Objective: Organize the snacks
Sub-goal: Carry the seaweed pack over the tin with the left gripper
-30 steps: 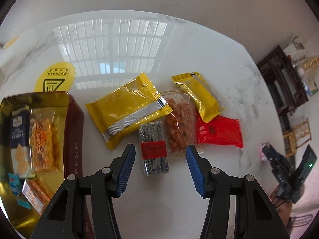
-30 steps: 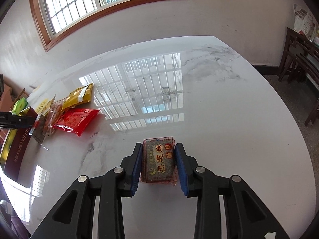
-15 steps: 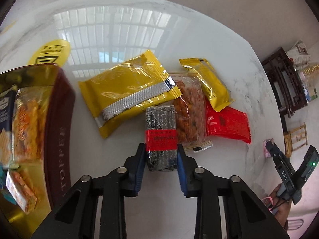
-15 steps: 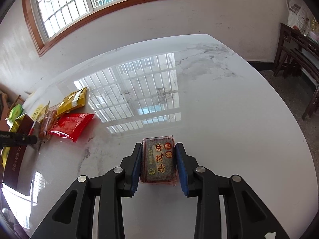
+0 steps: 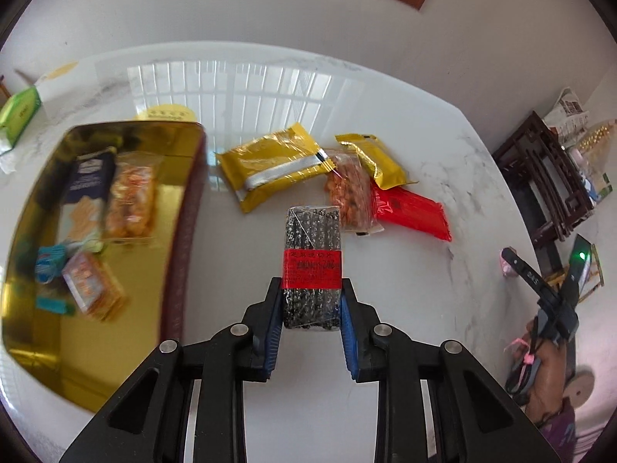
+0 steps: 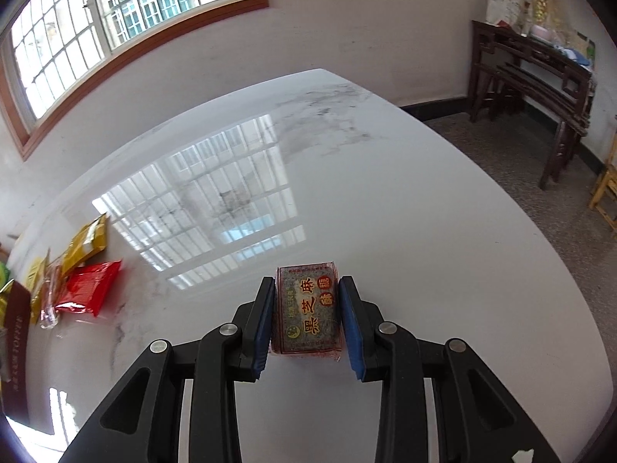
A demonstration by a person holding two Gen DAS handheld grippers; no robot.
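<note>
My left gripper (image 5: 310, 301) is shut on a black speckled snack bar with a red label (image 5: 313, 266) and holds it above the white table. To its left stands a gold tin (image 5: 169, 142) with several snacks inside. Beyond lie a large yellow packet (image 5: 273, 166), a peanut bag (image 5: 349, 196), a small yellow packet (image 5: 376, 162) and a red packet (image 5: 410, 212). My right gripper (image 6: 306, 308) is shut on a brown sesame cake pack with red characters (image 6: 306, 308), over the table's middle. The other gripper (image 5: 547, 293) shows at the right edge.
A green box (image 5: 19, 115) and a yellow round sticker (image 5: 166, 114) lie at the table's far left. Dark wooden furniture (image 6: 540, 88) stands by the wall beyond the table's right edge. The snack pile (image 6: 77, 266) also shows at the left in the right wrist view.
My left gripper closed on the black bar and lifted it off the table toward me, tilting upward. My right gripper still holds the sesame cake pack and has tilted up slightly.
</note>
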